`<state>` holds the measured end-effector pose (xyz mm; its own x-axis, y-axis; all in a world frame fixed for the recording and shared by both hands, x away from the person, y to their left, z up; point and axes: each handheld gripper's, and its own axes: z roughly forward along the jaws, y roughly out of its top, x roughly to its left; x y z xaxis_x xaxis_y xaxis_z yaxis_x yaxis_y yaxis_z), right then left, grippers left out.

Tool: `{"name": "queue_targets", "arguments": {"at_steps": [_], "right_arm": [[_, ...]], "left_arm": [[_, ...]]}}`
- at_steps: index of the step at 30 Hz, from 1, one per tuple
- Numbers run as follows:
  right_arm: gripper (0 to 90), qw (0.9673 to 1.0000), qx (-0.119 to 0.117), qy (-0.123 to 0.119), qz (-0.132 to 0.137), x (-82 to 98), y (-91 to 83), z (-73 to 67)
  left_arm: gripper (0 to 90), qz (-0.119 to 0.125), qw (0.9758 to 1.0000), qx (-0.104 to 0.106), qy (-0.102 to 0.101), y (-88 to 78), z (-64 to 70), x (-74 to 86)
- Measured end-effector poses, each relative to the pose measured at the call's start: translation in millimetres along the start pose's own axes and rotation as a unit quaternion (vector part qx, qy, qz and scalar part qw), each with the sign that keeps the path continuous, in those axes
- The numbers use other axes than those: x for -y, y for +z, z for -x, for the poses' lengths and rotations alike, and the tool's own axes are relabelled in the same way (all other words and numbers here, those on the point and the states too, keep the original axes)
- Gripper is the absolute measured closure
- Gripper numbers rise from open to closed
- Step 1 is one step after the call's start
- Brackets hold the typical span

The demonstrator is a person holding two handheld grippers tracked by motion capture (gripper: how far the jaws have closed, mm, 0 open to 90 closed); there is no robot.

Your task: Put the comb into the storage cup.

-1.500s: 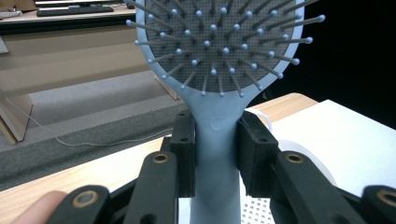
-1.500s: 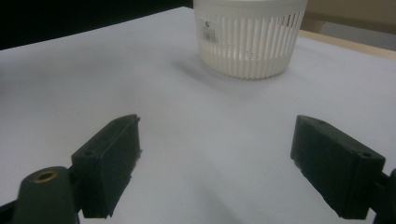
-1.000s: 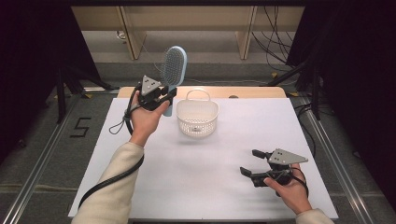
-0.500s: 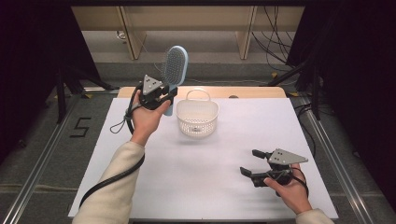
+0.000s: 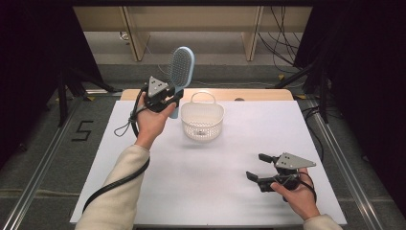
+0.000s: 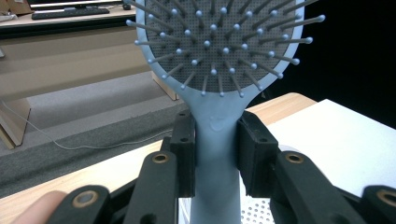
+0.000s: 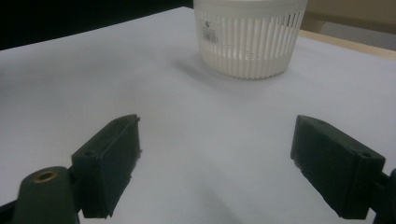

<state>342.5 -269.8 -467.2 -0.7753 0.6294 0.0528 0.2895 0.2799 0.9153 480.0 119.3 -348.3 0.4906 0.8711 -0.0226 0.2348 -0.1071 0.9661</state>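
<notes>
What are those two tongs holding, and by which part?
The left tongs grip a light blue hairbrush by its handle, just below the bristle head, holding it upright. The right tongs are open and hold nothing.

We see a white-topped rectangular table (image 5: 215, 191) with a pale wooden far edge. Beyond the table stand light wooden furniture legs (image 5: 136, 38); grey carpet floor (image 5: 43, 143) lies around it, black curtains (image 5: 364, 72) hang beside it.

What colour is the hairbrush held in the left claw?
Light blue hairbrush, with a grey bristle pad; the left gripper view shows it best.
</notes>
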Motion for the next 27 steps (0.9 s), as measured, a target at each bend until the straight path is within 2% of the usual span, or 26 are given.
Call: {"name": "queue_targets", "arguments": {"at_steps": [27], "right_arm": [[16.4, 1.0, 0.0, 0.001, 0.0, 0.0, -0.3, -0.1]], "left_arm": [[69.9, 0.002, 1.0, 0.004, 0.001, 3.5, 4.1, -3.0]]}}
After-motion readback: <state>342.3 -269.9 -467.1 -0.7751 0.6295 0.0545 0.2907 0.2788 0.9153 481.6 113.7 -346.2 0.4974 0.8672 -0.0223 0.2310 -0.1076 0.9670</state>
